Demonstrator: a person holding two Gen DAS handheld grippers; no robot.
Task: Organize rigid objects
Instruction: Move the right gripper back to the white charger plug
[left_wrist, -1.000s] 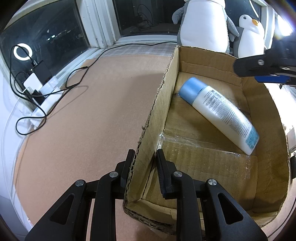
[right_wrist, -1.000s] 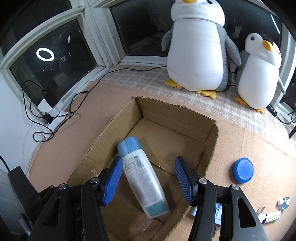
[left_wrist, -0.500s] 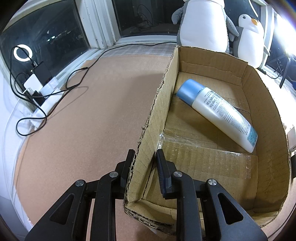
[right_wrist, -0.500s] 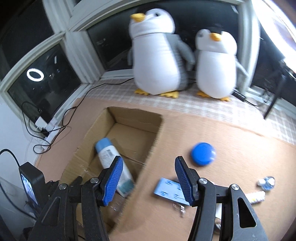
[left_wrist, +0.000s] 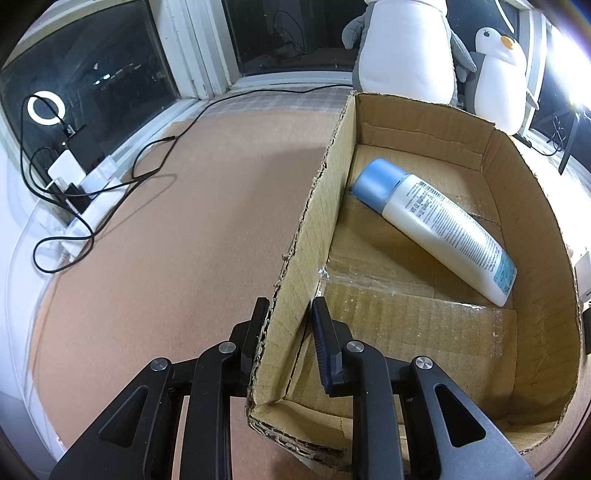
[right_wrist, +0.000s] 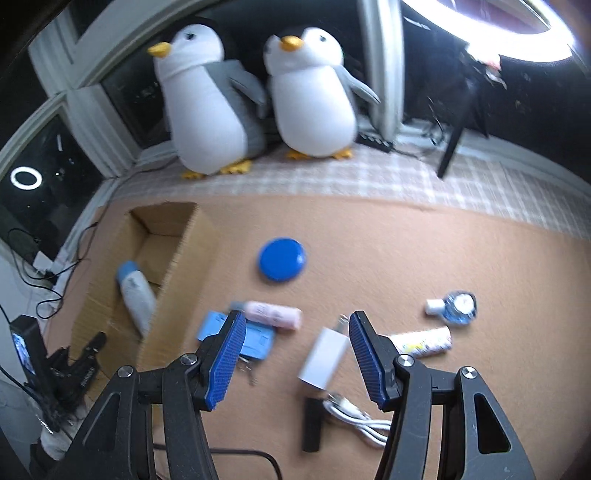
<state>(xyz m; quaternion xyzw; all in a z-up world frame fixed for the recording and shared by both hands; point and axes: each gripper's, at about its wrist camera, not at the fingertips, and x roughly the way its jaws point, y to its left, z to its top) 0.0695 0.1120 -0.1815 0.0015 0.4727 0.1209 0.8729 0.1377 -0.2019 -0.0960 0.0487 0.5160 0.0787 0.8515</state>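
My left claw (left_wrist: 286, 317) clamped on the box (left_wrist: 532, 206) wall, bottle (left_wrist: 436, 229) lying inside, my right claw (right_wrist: 295, 347) spread wide above a white charger (right_wrist: 323, 358)

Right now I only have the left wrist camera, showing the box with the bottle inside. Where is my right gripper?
Observer: The right gripper is open and empty, over the table to the right of the box.
Operator: What lies outside the box to pack?
Observer: Nearest its fingers are a white charger and a pink tube, both lying flat.
Operator: Anything farther out?
Observer: A round blue disc lies beyond them, toward the toy penguins.
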